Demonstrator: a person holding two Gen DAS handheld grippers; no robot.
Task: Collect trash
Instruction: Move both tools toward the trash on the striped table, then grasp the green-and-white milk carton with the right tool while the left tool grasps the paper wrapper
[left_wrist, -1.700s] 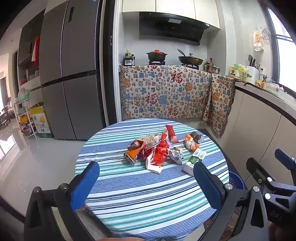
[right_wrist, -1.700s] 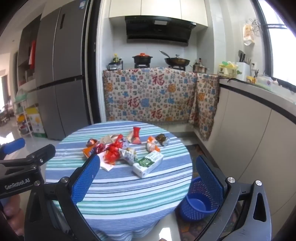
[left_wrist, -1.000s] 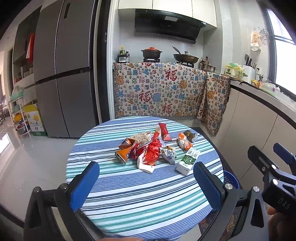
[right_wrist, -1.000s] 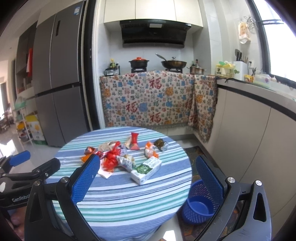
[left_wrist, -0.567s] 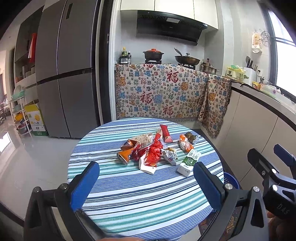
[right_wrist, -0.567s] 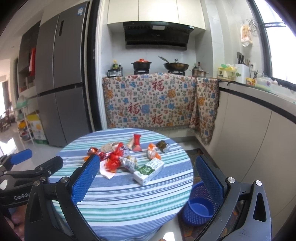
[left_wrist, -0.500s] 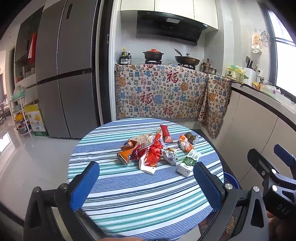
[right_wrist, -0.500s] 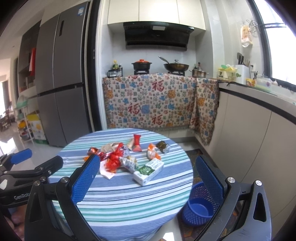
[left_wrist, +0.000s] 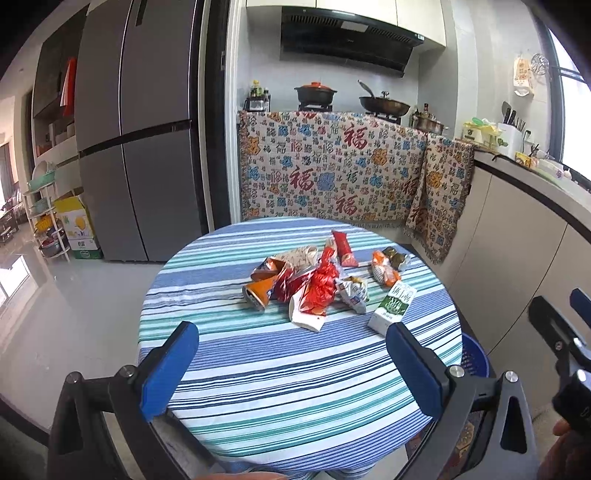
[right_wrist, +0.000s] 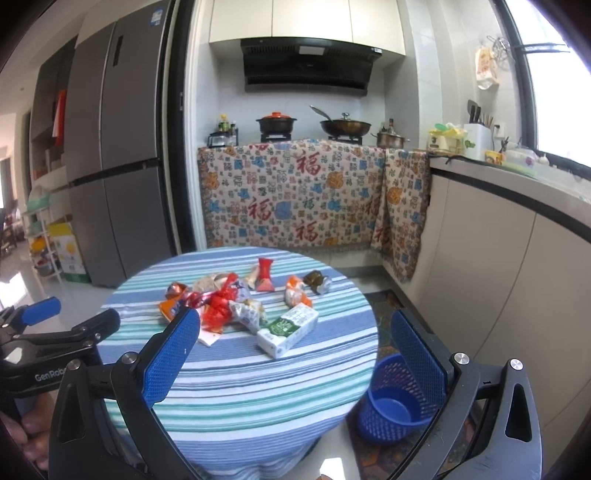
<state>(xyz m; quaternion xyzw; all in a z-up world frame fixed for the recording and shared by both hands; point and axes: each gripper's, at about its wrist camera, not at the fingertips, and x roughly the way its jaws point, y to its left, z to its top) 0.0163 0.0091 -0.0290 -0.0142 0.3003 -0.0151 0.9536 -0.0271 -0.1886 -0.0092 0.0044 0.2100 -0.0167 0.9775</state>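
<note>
Both grippers, left gripper (left_wrist: 291, 363) and right gripper (right_wrist: 295, 352), hover with jaws spread, empty, short of the wrappers (left_wrist: 314, 284) piled mid-surface, the blue basket (right_wrist: 391, 410) waiting alongside.

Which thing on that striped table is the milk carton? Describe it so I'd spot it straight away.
Start at the round striped table. The trash pile sits mid-table; the milk carton lies flat at its near right, toward the blue basket. It is the only boxy white-and-green item among crumpled wrappers.
</note>
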